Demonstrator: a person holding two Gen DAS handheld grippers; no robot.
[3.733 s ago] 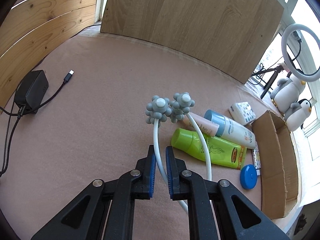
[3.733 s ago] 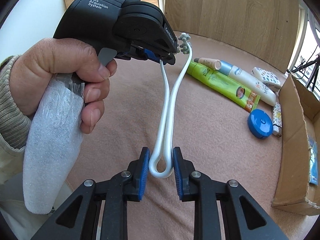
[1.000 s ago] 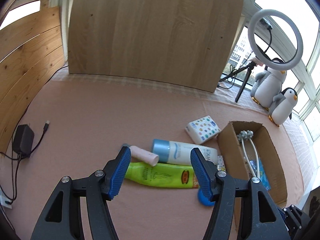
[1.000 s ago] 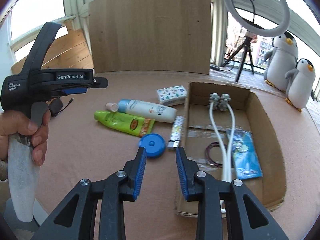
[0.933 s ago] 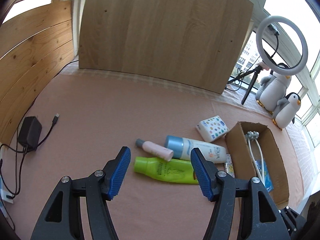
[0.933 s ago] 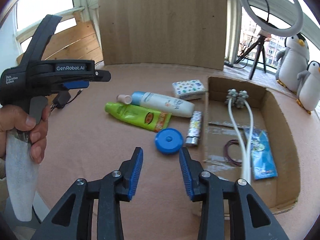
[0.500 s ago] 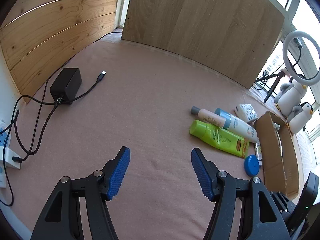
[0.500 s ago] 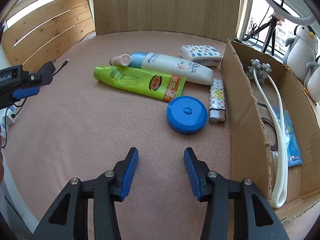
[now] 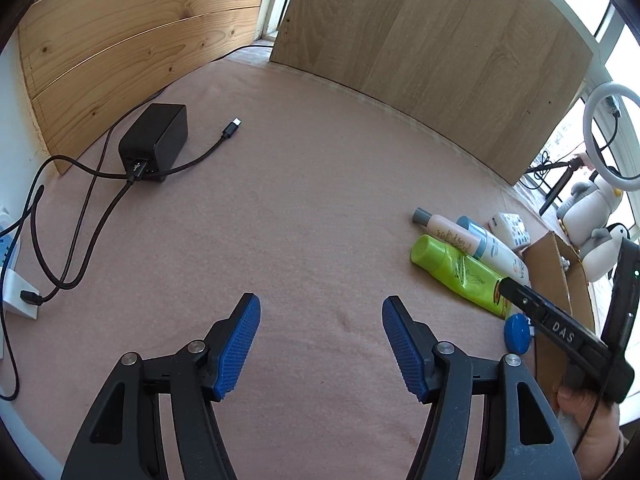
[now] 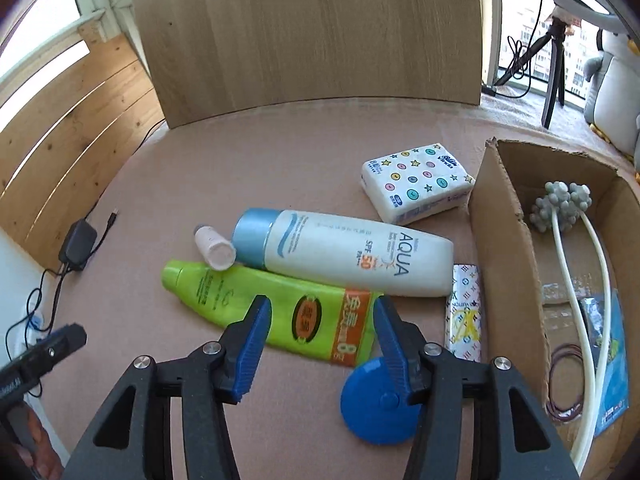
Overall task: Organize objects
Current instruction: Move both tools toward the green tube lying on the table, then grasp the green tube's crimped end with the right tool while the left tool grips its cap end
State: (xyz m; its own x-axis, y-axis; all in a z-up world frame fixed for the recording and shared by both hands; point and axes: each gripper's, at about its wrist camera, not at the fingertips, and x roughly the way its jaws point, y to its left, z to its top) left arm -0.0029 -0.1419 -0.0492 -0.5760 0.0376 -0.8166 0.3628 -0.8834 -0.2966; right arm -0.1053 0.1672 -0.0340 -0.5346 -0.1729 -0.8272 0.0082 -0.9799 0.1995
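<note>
My right gripper [image 10: 322, 312] is open, its blue pads low on either side of the green tube [image 10: 240, 300] lying on the pink mat. Behind the tube lie a white AQUA bottle [image 10: 352, 260] and a small pink bottle [image 10: 214, 248]. A blue round disc [image 10: 372, 404] sits under the right finger, with a patterned lighter [image 10: 464, 312] beside it and a tissue pack [image 10: 416, 182] further back. The white massager [image 10: 564, 248] lies inside the cardboard box [image 10: 504, 240]. My left gripper [image 9: 320, 312] is open above bare mat, with the green tube [image 9: 456, 270] to its right.
A black charger [image 9: 154, 142] with its cable and a white power strip [image 9: 16, 292] lie at the left of the mat. Wood panels close the back and left. A ring light and plush penguins [image 9: 592, 208] stand beyond the box [image 9: 560, 276].
The massager, earlier held by both grippers, now lies in the box. My right gripper has come down close over the green tube with wider jaws. My left gripper has swung left and lower.
</note>
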